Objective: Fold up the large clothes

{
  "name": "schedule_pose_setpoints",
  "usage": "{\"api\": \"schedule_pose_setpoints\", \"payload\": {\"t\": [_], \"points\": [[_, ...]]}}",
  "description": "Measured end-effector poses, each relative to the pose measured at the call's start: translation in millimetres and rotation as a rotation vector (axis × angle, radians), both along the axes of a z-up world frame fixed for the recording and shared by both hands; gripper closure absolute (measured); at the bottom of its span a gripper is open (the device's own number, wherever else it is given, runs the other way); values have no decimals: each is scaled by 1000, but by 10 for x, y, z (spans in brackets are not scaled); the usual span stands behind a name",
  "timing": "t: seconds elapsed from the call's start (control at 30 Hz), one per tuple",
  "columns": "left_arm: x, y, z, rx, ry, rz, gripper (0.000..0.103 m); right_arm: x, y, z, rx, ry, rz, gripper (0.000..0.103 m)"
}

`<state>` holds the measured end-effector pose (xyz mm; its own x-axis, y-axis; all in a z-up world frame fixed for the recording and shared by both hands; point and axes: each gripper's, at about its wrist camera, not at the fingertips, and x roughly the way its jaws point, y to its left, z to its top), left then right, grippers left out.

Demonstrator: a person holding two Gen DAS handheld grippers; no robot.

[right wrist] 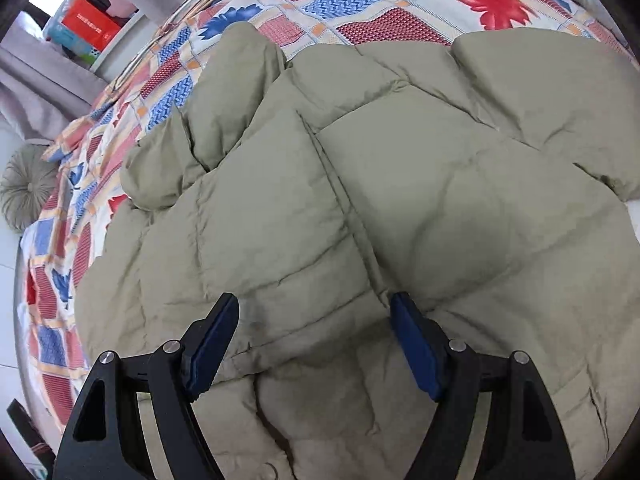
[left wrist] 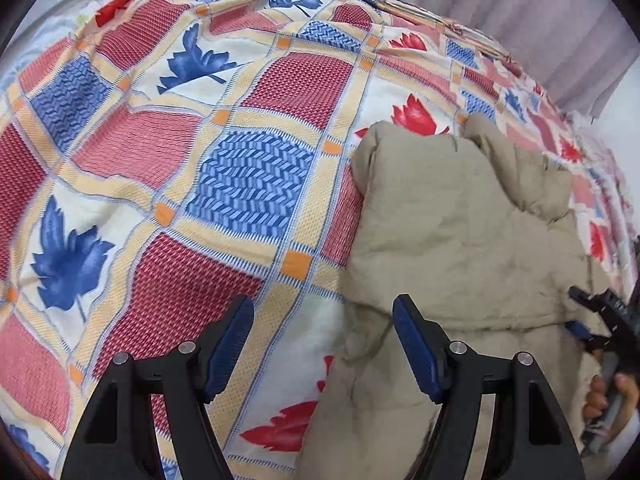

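Observation:
A large khaki puffer jacket [right wrist: 400,184] lies spread on a bed with a patchwork leaf-print cover [left wrist: 180,140]. In the left wrist view the jacket [left wrist: 460,232] fills the lower right. My left gripper [left wrist: 323,312] is open and empty, hovering over the jacket's left edge and the cover. My right gripper [right wrist: 314,308] is open and empty, just above the jacket's quilted front near its centre seam. The right gripper also shows at the far right edge of the left wrist view [left wrist: 600,316], held by a hand.
A grey curtain [left wrist: 540,12] hangs beyond the bed's far side. A round pleated cushion [right wrist: 24,188] lies on the floor to the left of the bed. A shelf with a red box [right wrist: 90,28] stands behind the curtain.

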<state>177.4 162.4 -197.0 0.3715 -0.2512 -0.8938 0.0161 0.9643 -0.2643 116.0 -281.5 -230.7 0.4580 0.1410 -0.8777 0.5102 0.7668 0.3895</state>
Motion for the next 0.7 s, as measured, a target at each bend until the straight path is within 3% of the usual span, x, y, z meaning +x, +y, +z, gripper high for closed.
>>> {"api": "schedule_pose_setpoints", "payload": {"t": [0.03,0.2,0.33,0.37,0.4,0.47,0.53,0.57,0.6,0.7], "points": [[173,17,-28,-62,24,1,30,4,-11,-5,31,-10,-2,23],[908,-112,-360,-223,111,10,30,3,-90,-65,138,-32,-58,23],[1220,-270,-550,-325,161,32,33,2,-105,-87,142,-27,-42,27],[1258,-305,-533,-338,147,32,58,5,-108,-89,143,-26,-36,28],[1280,-357,-494,-340,141,22,77,4,-115,-92,146,-26,-34,28],[1180,-478,-228,-243,33,-9,87,-3,-136,-100,155,-25,-41,29],[1001,-665,74,-131,-97,-92,87,-8,-151,-106,158,-22,-45,44],[893,-763,193,-83,-148,-134,87,13,-143,-110,160,-18,-38,73],[819,-837,248,-45,-178,-161,87,26,-135,-114,156,-13,-33,88],[895,-920,53,91,-151,-178,87,29,-111,-107,101,-3,-28,88]]}}
